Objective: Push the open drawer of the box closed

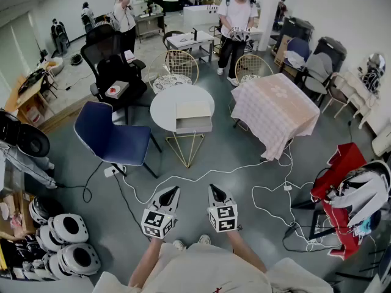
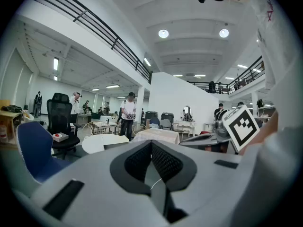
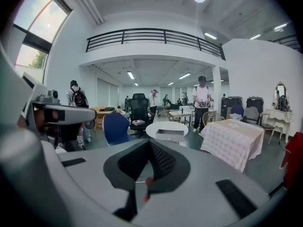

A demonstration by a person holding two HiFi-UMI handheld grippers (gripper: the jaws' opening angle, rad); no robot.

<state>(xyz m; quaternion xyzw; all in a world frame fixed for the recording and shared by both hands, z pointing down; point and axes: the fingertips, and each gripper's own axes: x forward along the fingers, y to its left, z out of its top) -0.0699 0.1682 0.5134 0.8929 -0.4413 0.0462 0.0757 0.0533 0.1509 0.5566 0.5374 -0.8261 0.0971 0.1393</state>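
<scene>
A small box [image 1: 193, 116] stands on a round white table [image 1: 165, 105] some way ahead of me, and its grey drawer [image 1: 193, 126] is pulled out toward me. The right gripper view shows the same box [image 3: 169, 135] far off, past the jaws. My left gripper [image 1: 176, 190] and right gripper [image 1: 212, 188] hang side by side low over the floor, well short of the table. Both are shut with nothing between their jaws. In the left gripper view the closed left gripper [image 2: 151, 142] points toward the table [image 2: 102, 142].
A blue chair [image 1: 113, 140] stands left of the table, with a black office chair [image 1: 113, 72] behind it. A cloth-covered table [image 1: 275, 108] is to the right. White cables [image 1: 269, 191] snake over the floor. Red clothing [image 1: 339, 179] lies at right, helmets [image 1: 67, 243] at left, and people stand at the back.
</scene>
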